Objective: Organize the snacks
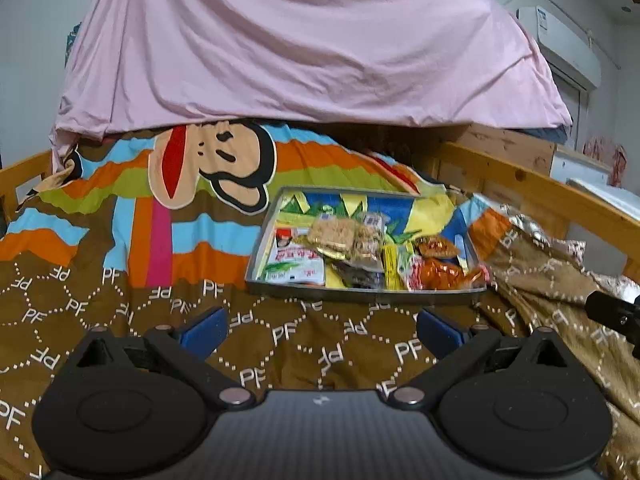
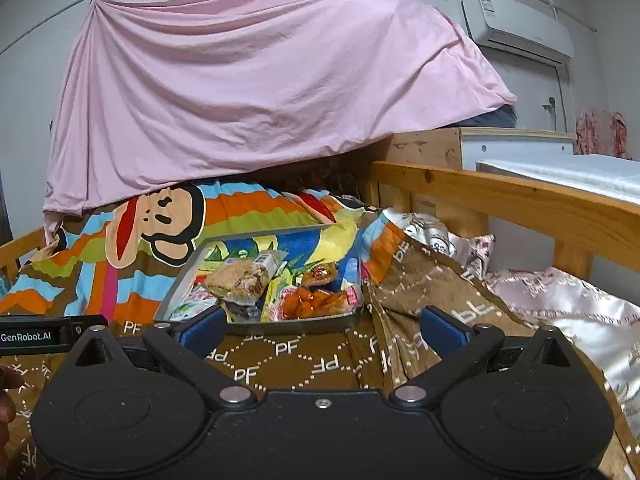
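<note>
A grey metal tray [image 1: 360, 293] rests on the bed's brown patterned quilt, filled with several snack packets: a brown cracker pack [image 1: 340, 236], a white and red packet [image 1: 294, 262], an orange packet [image 1: 444, 274]. My left gripper [image 1: 322, 326] hovers open just short of the tray's near rim, nothing between its blue pads. In the right wrist view the same tray [image 2: 296, 325] lies ahead and slightly left, with the cracker pack [image 2: 240, 280] and orange packet [image 2: 316, 304] inside. My right gripper [image 2: 322, 328] is open and empty near the tray's front edge.
A pink sheet [image 1: 300, 40] hangs over the far end of the bed. A wooden rail [image 2: 520, 204] runs along the right side. Silvery pink bedding [image 2: 580, 312] is bunched at right. The other gripper's body [image 2: 40, 336] shows at left, beside a hand [image 2: 6, 400].
</note>
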